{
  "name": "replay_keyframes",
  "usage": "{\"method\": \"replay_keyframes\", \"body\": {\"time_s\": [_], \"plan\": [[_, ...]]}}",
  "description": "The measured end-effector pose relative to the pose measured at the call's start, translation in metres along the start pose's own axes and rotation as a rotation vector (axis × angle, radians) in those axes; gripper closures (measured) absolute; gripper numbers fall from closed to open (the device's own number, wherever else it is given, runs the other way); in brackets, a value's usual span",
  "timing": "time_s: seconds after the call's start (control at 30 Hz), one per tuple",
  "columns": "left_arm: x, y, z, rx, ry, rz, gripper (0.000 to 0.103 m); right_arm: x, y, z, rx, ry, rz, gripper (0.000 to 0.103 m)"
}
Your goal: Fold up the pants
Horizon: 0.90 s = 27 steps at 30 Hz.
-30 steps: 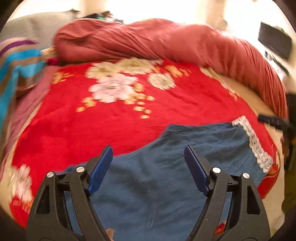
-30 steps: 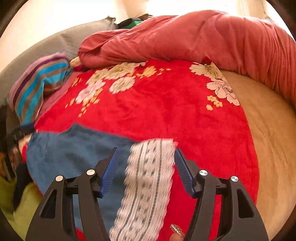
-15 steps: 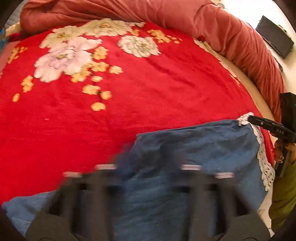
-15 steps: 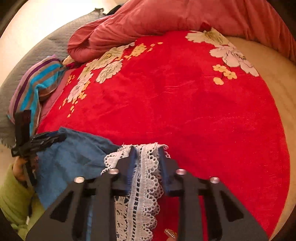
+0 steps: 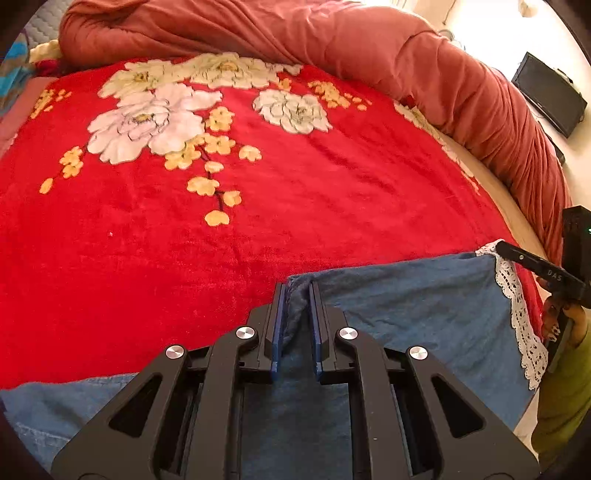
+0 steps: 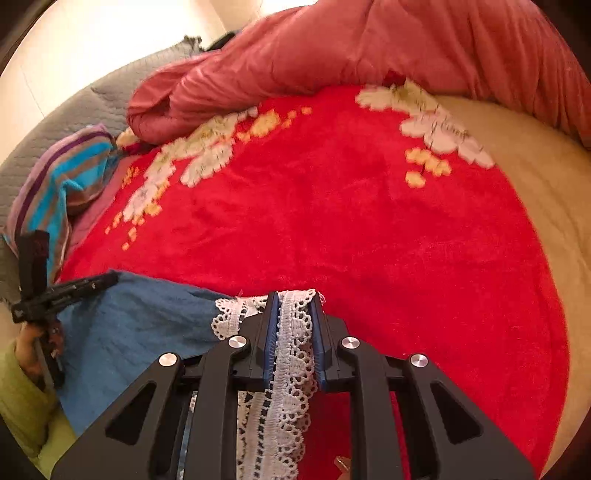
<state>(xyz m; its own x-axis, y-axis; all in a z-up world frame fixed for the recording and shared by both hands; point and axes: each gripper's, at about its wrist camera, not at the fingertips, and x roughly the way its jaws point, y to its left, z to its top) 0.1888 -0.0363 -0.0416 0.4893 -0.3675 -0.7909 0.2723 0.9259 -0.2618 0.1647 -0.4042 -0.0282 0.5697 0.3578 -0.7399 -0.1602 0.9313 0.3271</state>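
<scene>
Blue denim pants (image 5: pixel 424 314) with a white lace hem (image 6: pixel 291 354) lie spread flat on the near part of a red blanket (image 5: pixel 295 206) with white and yellow flowers, and this blanket covers the bed. In the left wrist view I see my left gripper (image 5: pixel 297 291) clenched on the far edge of the denim: its jaws have just been closing, and now the blue pads press a small ridge of cloth between them, so the fabric stands up a little at that place. In the right wrist view my right gripper (image 6: pixel 294 306) grasps the lace hem at the end of the leg; its jaws have just been closing too, and the lace band is pinched between the pads and runs back under the tool toward me. From the left view the other tool (image 5: pixel 539 269) shows at the right border, touching the lace corner, with a hand (image 5: pixel 557 317) in a yellow-green sleeve (image 5: pixel 561 398) under it. From the right view the left tool (image 6: pixel 62 291) shows at the left border, on the blue cloth. Behind the blanket a rolled dusty-red quilt (image 5: pixel 332 33) lies along the far side of the bed. A striped pillow (image 6: pixel 55 184) rests at the far left, next to a grey padded headboard (image 6: pixel 74 110). On the right the beige sheet (image 6: pixel 535 177) is bare beside the blanket. A dark screen (image 5: pixel 546 92) stands near the bright wall.
</scene>
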Motion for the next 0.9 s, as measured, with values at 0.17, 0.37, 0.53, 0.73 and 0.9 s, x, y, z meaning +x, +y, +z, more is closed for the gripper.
{"method": "replay_keyframes", "body": {"time_s": [0.17, 0.37, 0.53, 0.73, 0.9], "plan": [[0.003, 0.001, -0.001, 0.000, 0.004, 0.000, 0.094, 0.014, -0.004, -0.003, -0.006, 0.044, -0.027, 0.083], [0.004, 0.005, -0.005, -0.023, 0.003, -0.032, 0.087, 0.003, -0.010, -0.003, 0.020, 0.025, 0.048, 0.057], [0.010, 0.000, -0.007, -0.043, 0.020, -0.107, 0.057, 0.021, -0.008, -0.005, 0.031, 0.097, 0.097, 0.057], [0.004, -0.010, -0.001, 0.000, 0.001, -0.016, 0.097, 0.009, 0.012, -0.005, -0.072, 0.069, 0.113, 0.084], [0.000, -0.022, 0.010, 0.068, -0.043, 0.033, 0.101, -0.008, 0.019, 0.010, -0.132, -0.017, 0.043, 0.084]]}}
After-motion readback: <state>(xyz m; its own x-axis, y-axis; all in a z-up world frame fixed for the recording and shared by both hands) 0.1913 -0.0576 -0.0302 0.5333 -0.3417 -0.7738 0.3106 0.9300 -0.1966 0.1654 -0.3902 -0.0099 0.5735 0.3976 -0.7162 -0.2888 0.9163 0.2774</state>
